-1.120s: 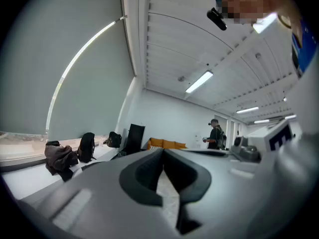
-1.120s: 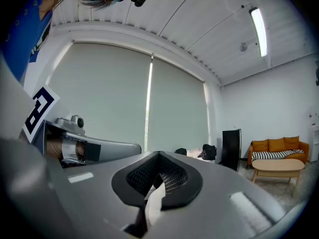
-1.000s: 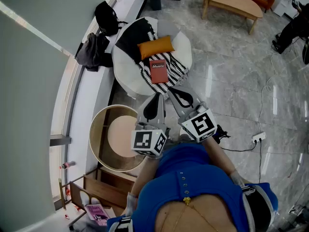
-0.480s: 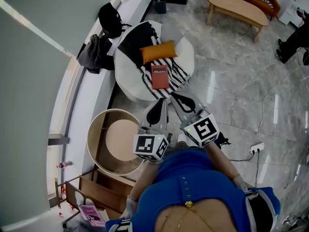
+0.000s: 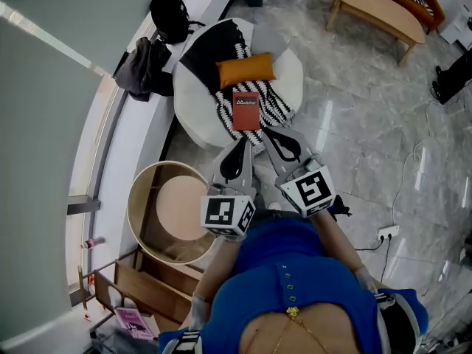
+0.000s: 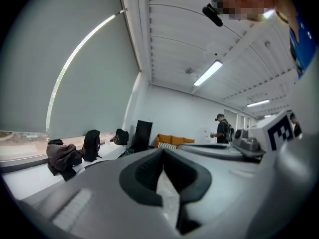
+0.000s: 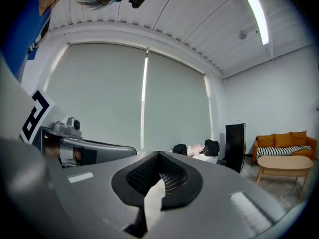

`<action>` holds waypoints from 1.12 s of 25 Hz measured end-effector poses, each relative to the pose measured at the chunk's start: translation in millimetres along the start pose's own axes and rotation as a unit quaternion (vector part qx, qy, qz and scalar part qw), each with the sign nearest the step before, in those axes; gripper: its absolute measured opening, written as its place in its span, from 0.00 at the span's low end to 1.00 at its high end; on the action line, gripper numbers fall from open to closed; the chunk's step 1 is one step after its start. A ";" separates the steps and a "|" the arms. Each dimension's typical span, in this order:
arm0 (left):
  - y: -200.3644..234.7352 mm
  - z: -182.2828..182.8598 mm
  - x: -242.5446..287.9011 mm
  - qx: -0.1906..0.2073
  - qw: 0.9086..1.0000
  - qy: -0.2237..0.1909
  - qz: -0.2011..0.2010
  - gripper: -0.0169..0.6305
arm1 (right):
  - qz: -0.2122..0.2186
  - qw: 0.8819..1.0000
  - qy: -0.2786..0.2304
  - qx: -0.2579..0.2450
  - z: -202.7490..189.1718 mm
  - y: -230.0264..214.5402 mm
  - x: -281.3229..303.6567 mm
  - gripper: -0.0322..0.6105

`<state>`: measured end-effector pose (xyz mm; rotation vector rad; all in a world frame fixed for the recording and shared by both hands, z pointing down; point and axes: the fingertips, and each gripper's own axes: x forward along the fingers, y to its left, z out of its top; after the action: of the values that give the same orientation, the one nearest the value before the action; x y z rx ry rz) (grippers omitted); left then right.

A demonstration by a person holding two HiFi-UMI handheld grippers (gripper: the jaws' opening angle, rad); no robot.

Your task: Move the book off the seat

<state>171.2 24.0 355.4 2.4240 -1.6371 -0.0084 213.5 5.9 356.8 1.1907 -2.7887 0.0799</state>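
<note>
One book (image 5: 246, 110), one cushion (image 5: 245, 71), one seat (image 5: 193, 118)

Your head camera looks steeply down past your chest at the seat (image 5: 193, 116) close ahead. The cameras on your left gripper (image 5: 240, 147) and right gripper (image 5: 271, 133) ride low behind the jaws, facing nearly level across the room; all three views share the orange sofa (image 7: 285, 139).

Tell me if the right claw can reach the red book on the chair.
Probably yes: the book lies uncovered on the striped blanket, with nothing between it and the right claw. The shut claw must open first.
</note>
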 end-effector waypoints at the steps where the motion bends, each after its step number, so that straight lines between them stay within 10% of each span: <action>1: 9.9 -1.5 11.4 0.001 1.000 0.004 0.000 0.03 | 0.000 1.000 0.005 -0.001 -4.0 -6.5 12.6 0.05; 15: 156.9 23.9 184.7 0.017 0.998 0.047 -0.038 0.03 | -0.018 0.999 0.032 0.027 -2.2 -101.9 231.9 0.05; 28: 188.8 36.9 254.6 -0.019 0.998 0.054 0.004 0.03 | 0.029 0.998 0.058 0.024 5.8 -141.2 284.4 0.05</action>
<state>90.6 -283.5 383.0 2.3473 -1.5842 0.0917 119.7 -296.2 386.0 1.0786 -2.7348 0.2160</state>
